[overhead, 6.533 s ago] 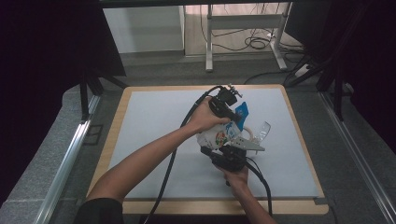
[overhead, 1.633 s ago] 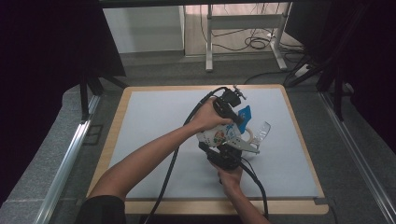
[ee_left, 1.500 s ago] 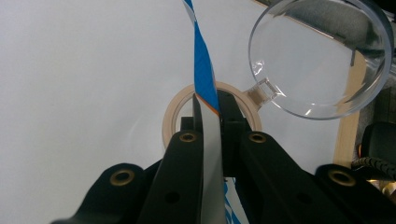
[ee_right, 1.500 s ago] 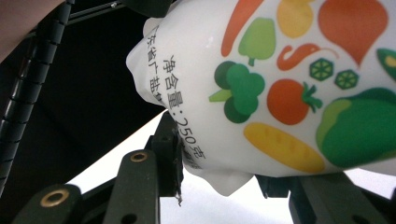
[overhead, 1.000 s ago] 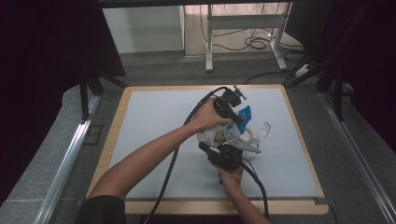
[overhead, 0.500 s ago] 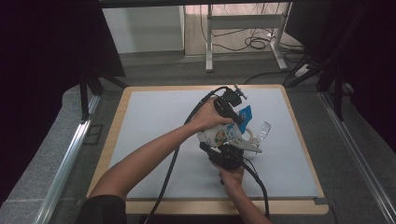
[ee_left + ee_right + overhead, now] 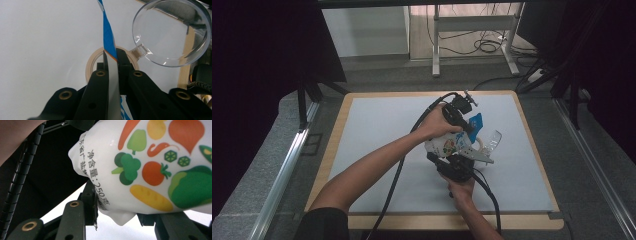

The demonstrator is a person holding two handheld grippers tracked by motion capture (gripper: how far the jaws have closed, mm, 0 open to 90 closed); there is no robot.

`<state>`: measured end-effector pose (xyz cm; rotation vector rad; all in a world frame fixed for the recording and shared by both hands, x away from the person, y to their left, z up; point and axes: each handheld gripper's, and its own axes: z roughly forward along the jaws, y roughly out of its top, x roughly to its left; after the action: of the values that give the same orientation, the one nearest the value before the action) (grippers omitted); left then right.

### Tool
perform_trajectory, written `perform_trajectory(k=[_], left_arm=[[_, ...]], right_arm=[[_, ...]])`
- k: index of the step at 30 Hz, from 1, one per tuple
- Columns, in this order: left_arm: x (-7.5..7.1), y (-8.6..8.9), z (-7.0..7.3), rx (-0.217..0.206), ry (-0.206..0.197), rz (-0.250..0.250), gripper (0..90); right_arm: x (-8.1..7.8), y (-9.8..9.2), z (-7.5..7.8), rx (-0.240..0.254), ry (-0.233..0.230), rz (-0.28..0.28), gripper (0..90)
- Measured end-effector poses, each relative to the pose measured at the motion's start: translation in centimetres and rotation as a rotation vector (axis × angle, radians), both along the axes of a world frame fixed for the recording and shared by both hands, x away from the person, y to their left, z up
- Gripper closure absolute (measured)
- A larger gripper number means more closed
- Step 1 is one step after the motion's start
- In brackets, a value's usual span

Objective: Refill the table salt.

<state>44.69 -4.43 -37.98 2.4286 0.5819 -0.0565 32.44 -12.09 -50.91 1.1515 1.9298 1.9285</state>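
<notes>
A white pouch point(image 7: 446, 145) printed with vegetables point(image 7: 150, 165) hangs just above the table between both grippers. My left gripper point(image 7: 467, 127) comes from above and is shut on the pouch's blue top strip point(image 7: 107, 37). In the left gripper view its jaws point(image 7: 111, 56) pinch that strip flat. From the near side my right gripper point(image 7: 457, 164) is shut on the pouch's lower body, and in the right gripper view the bag bulges between its jaws point(image 7: 118, 211).
A clear round plastic lid with a tab point(image 7: 494, 139) point(image 7: 172, 32) lies on the white mat to the right of the pouch. A beige tape ring point(image 7: 90, 67) lies under the left gripper. The mat point(image 7: 377, 125) has a wooden border, and cables trail from both grippers.
</notes>
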Motion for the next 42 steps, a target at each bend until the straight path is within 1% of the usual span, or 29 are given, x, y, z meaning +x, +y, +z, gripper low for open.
perform_trajectory(k=[12,25,37,42], left_arm=[[-0.04,-0.05,0.01,0.002,-0.001,0.000,89.6],[-0.01,-0.16,-0.11,0.000,0.002,0.000,89.6],[0.14,-0.34,-0.09,0.005,0.001,-0.001,89.6],[0.14,-0.34,-0.03,0.009,0.000,-0.002,89.6]], right_arm=[[-0.03,-0.06,0.10,0.007,0.003,0.003,58.8],[-0.02,-0.08,0.18,0.021,0.016,0.005,58.8],[0.04,-0.05,0.31,0.033,0.028,-0.007,58.8],[0.06,0.01,0.31,0.030,0.026,-0.015,58.8]])
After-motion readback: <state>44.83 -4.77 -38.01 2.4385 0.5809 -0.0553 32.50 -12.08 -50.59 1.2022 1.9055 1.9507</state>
